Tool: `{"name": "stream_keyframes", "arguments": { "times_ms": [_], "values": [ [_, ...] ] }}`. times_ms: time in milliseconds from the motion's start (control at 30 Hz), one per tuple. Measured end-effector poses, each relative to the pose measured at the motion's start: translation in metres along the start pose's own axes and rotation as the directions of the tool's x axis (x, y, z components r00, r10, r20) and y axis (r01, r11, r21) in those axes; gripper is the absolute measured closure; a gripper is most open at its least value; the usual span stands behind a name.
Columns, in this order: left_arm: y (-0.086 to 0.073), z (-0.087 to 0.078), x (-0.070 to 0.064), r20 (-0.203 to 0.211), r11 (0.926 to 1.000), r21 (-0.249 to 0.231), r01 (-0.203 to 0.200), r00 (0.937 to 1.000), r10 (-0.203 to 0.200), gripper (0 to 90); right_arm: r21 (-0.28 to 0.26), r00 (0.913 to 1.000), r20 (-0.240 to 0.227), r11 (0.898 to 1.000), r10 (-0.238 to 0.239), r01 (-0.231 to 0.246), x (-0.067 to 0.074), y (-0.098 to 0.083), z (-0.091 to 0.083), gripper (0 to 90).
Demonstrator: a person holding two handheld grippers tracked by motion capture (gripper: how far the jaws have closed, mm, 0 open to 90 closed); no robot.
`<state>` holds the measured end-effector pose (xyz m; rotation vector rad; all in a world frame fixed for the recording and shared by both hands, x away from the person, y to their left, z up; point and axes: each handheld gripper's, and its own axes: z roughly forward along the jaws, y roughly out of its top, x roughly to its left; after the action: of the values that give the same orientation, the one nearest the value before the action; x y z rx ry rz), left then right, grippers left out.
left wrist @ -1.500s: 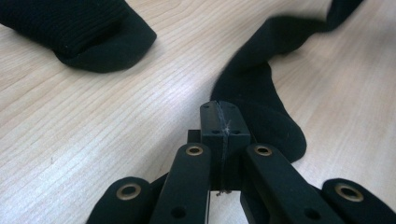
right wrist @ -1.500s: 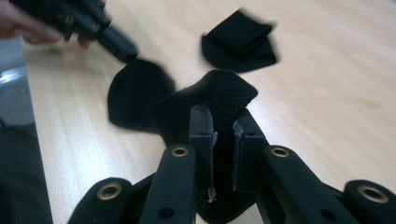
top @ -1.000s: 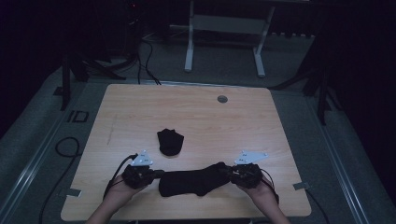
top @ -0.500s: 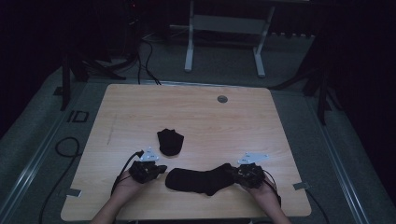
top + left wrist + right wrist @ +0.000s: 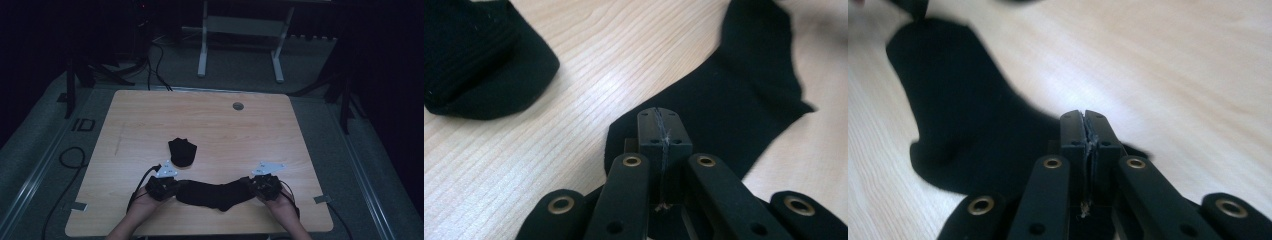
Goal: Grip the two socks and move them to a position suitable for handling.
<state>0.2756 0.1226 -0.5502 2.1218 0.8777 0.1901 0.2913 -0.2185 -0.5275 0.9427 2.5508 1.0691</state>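
near the front edge of the wooden worktop (image 5: pixel 210 125) a long black sock (image 5: pixel 212 195) lies stretched flat between two hand-held grippers, its middle sagging slightly toward the person's side. at its left end the left gripper (image 5: pixel 172 186) is clamped onto the fabric; the left gripper view shows the jaws pressed fully together on the edge of the sock (image 5: pixel 734 110), which runs away from them up and to the right across the pale wood grain. at the other end the right gripper (image 5: pixel 252 185) is likewise closed on the sock; the right gripper view shows its jaws meeting with a thin line of fabric caught between them, and the sock (image 5: pixel 963 125) spreading away to the upper left. a grey three-cornered plate sits on top of each gripper, and a cable trails off the left one over the worktop's front left part. the person's hands come in from the bottom edge, the left hand (image 5: pixel 145 200) behind the left gripper and the right hand (image 5: pixel 280 202) behind the right one. a second black sock (image 5: pixel 182 151), bunched into a short rounded shape, lies just behind the stretched one, near the left gripper but apart from it; in the left gripper view it shows at the upper left (image 5: pixel 479 55). toward the far edge a small round grommet (image 5: pixel 238 106) is set in the worktop. beyond, on the dim grey floor, stand the white legs of a frame (image 5: pixel 240 45).
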Motion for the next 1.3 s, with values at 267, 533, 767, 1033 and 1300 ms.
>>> {"name": "stream_keyframes", "arguments": {
  "times_ms": [267, 533, 767, 1033, 1300],
  "values": [
    [-0.009, 0.014, 0.002, 0.007, 0.9982, 0.060, 0.002, 1.0000, -0.002, 90.0, 0.098, 0.9992, 0.023, 0.995, -0.034, 0.031, -0.002, -0.016, 0.018, 87.9],
    [-0.014, 0.010, -0.007, 0.022, 0.9976, 0.068, -0.010, 0.9997, 0.009, 90.0, 0.088, 0.9999, -0.001, 0.996, -0.013, 0.013, 0.004, -0.029, 0.007, 87.4],
    [-0.019, 0.007, -0.012, 0.041, 0.9974, 0.070, -0.016, 0.9991, 0.013, 90.0, 0.085, 0.9999, -0.006, 0.996, -0.009, 0.009, 0.010, -0.037, 0.000, 87.0],
    [-0.021, 0.003, -0.013, 0.069, 0.9983, 0.056, -0.015, 0.9976, 0.011, 90.0, 0.097, 0.9998, -0.021, 0.995, -0.001, 0.003, 0.017, -0.037, -0.005, 84.6],
    [-0.016, -0.019, 0.000, 0.019, 0.9952, -0.097, 0.017, 0.9997, -0.015, 80.2, -0.054, 0.9955, -0.057, 0.996, -0.076, 0.073, 0.021, 0.019, -0.025, 75.8]
  ]
}}
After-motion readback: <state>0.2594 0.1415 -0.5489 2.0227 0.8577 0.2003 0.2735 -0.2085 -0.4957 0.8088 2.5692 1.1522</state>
